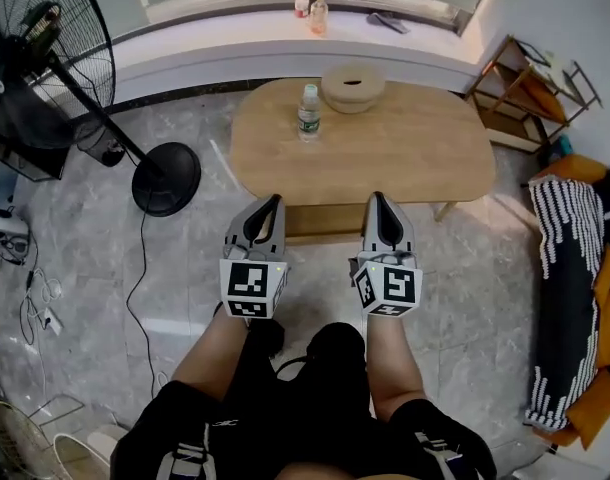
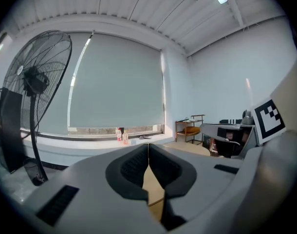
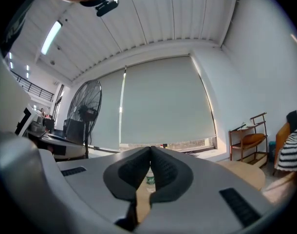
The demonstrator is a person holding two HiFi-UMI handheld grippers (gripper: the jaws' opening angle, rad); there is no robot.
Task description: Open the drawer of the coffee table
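An oval wooden coffee table point(image 1: 415, 153) stands on the marble floor ahead of me, its drawer front point(image 1: 323, 219) under the near edge. My left gripper point(image 1: 276, 200) and right gripper point(image 1: 375, 197) are held side by side in the air, well above the table's near edge. Both are shut with nothing between the jaws. In the left gripper view the left gripper point(image 2: 148, 146) points level toward the window with the tabletop point(image 2: 151, 184) below it. The right gripper point(image 3: 150, 150) points the same way, with the bottle point(image 3: 149, 179) showing below its tips.
On the table stand a clear water bottle point(image 1: 308, 113) and a round wooden box point(image 1: 352, 87). A black standing fan point(image 1: 45, 63) with its round base point(image 1: 166, 177) is to the left. A wooden shelf point(image 1: 520, 88) and a chair draped with striped cloth point(image 1: 575, 298) are on the right. Two bottles point(image 1: 310, 8) sit on the window ledge.
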